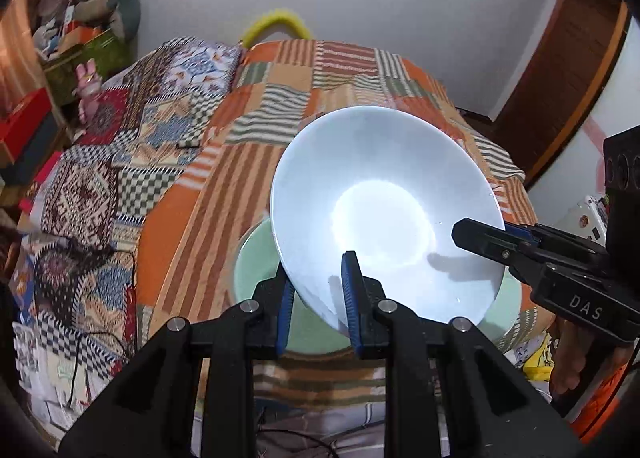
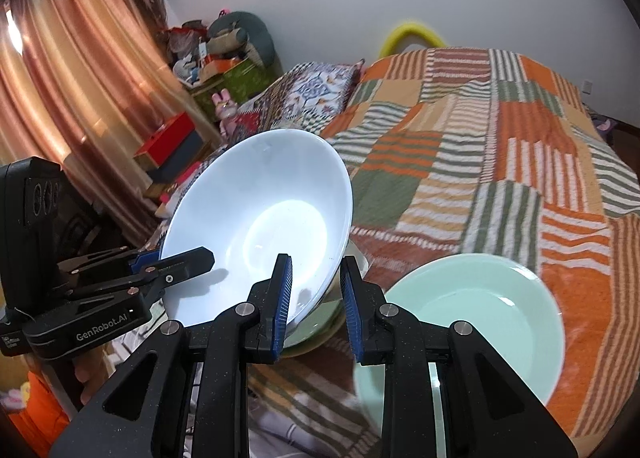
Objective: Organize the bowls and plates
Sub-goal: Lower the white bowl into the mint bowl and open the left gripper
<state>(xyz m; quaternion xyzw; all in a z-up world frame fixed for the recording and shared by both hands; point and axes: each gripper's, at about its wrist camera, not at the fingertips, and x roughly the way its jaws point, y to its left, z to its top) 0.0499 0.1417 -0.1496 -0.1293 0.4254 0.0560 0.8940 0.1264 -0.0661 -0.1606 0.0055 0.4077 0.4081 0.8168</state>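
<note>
A pale white bowl (image 1: 384, 194) (image 2: 260, 210) is tilted in the air above the bed, held at two sides of its rim. My left gripper (image 1: 319, 298) is shut on the near rim, one blue pad inside the bowl and one outside. My right gripper (image 2: 316, 298) is shut on the opposite rim in the same way. Each shows in the other's view: the right gripper (image 1: 492, 234) from the right, the left gripper (image 2: 180, 262) from the left. A mint green bowl (image 1: 256, 270) (image 2: 480, 318) rests on the blanket below. Greenish plates (image 2: 316, 328) lie partly hidden under the white bowl.
The bed carries an orange, green and white striped patchwork blanket (image 1: 280, 106) (image 2: 480, 146) and a patterned quilt (image 1: 120, 162). Boxes and soft toys (image 2: 216, 62) are piled by the curtain (image 2: 72, 78). A person's hand (image 1: 568, 370) grips the right handle.
</note>
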